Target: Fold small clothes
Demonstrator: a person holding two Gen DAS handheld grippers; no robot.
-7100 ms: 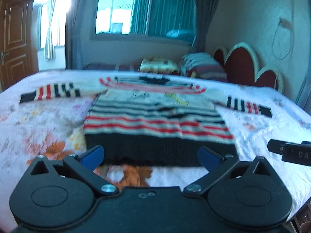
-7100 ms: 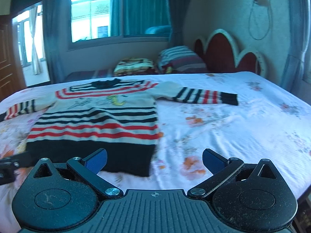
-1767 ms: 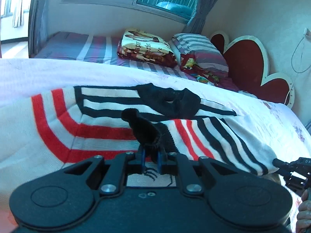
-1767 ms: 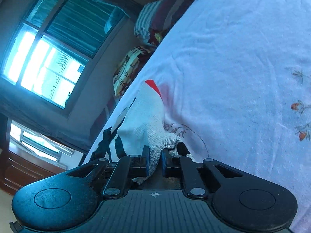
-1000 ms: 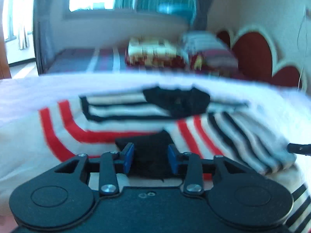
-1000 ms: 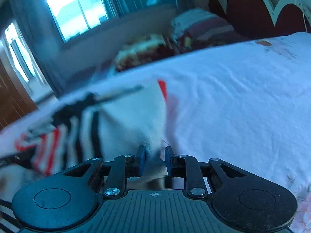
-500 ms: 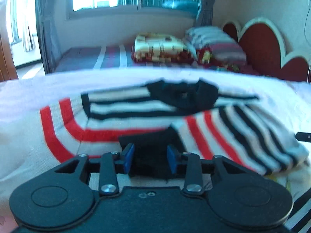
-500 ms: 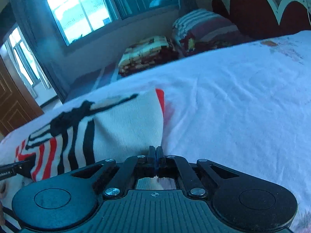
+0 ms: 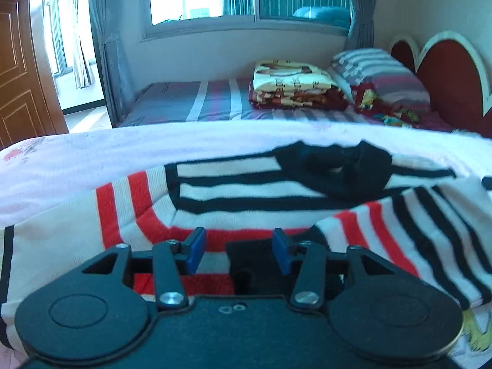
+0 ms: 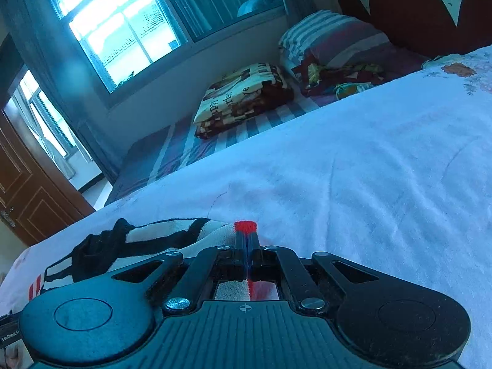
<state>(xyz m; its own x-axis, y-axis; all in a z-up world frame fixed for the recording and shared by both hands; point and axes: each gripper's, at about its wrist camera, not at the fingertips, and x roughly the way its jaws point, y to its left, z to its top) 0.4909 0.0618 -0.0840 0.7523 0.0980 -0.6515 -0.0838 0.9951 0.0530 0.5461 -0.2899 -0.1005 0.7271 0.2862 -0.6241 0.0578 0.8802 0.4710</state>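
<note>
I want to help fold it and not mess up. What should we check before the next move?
1. Left gripper open: ok.
2. Black cuff lies loose on the sweater, not pinched: ok.
3. Striped sleeve folded across the chest: ok.
4. Right gripper shut: ok.
5. Right gripper really has cloth between its fingers: cannot tell; the red edge shows just past the tips.
6. Other sleeve folded in: cannot tell, it runs out of view.
</note>
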